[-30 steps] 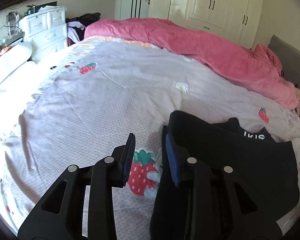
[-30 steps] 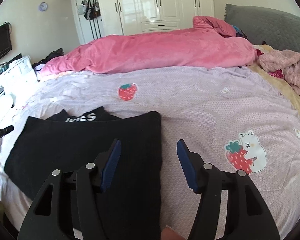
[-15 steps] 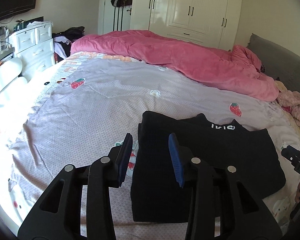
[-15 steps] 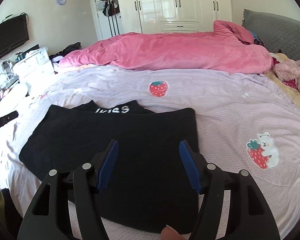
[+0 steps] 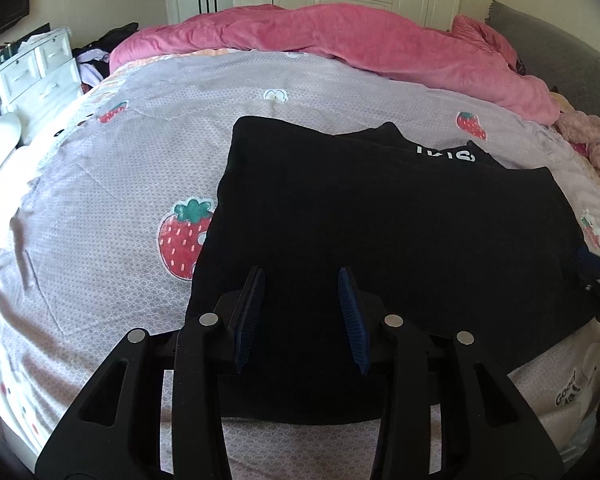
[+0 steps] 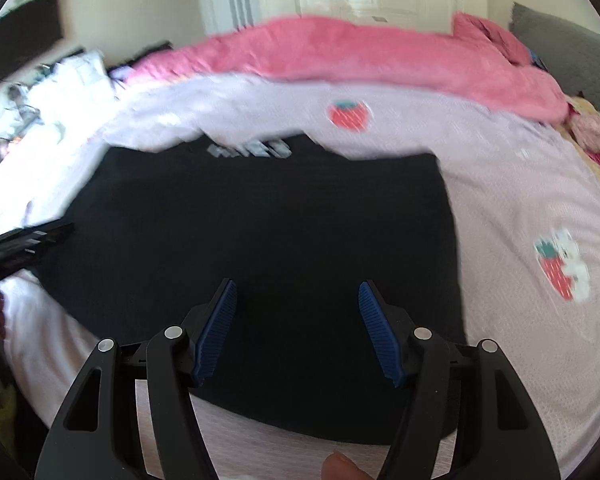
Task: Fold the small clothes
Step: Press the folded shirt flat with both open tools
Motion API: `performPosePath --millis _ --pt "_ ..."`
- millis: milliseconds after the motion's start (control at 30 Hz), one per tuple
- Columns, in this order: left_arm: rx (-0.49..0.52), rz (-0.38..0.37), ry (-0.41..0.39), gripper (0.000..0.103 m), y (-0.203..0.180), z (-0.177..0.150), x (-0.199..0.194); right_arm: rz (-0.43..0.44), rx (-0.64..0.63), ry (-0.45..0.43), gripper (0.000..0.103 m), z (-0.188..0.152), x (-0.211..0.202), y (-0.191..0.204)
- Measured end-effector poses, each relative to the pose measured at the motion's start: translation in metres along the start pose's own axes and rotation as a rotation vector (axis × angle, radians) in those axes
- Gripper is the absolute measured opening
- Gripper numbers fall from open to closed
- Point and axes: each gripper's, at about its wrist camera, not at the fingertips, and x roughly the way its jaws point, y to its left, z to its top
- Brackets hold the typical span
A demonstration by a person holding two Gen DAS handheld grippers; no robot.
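Both jaws parted, empty, over black garment [image 5: 380, 220]: left gripper [image 5: 302, 312], right gripper [image 6: 298, 324]. Fingertip [image 6: 340, 468] only in right view; white dresser [image 5: 36, 76] sharp only in left.

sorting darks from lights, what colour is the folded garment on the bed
Black garment, with white lettering; clearest in the left wrist view.

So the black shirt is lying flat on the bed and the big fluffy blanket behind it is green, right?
Not quite. The black shirt does lie flat on the bed, but the big fluffy blanket behind it is pink, not green. The left wrist view shows it clearly.
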Motion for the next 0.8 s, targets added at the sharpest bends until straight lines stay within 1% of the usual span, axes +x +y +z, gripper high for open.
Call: performPosePath --millis 33,100,200,633,800 --pt "-0.005 -0.009 0.001 0.031 0.001 -0.001 -0.001 -0.007 0.015 0.021 0.062 -0.003 0.004 -0.006" --pt "-0.012 -0.023 0.0 0.031 0.004 -0.002 -0.001 0.02 0.034 0.028 0.062 -0.01 0.007 -0.017" --pt "-0.027 -0.035 0.0 0.031 0.007 -0.007 0.001 -0.004 -0.013 0.013 0.062 -0.016 0.006 -0.013" --pt "-0.05 -0.049 -0.002 0.031 0.008 -0.013 -0.005 0.006 0.012 0.018 0.064 -0.015 0.003 -0.014" --pt "-0.064 -0.058 0.001 0.031 0.009 -0.017 -0.009 0.01 0.017 0.019 0.067 -0.017 -0.001 -0.014"
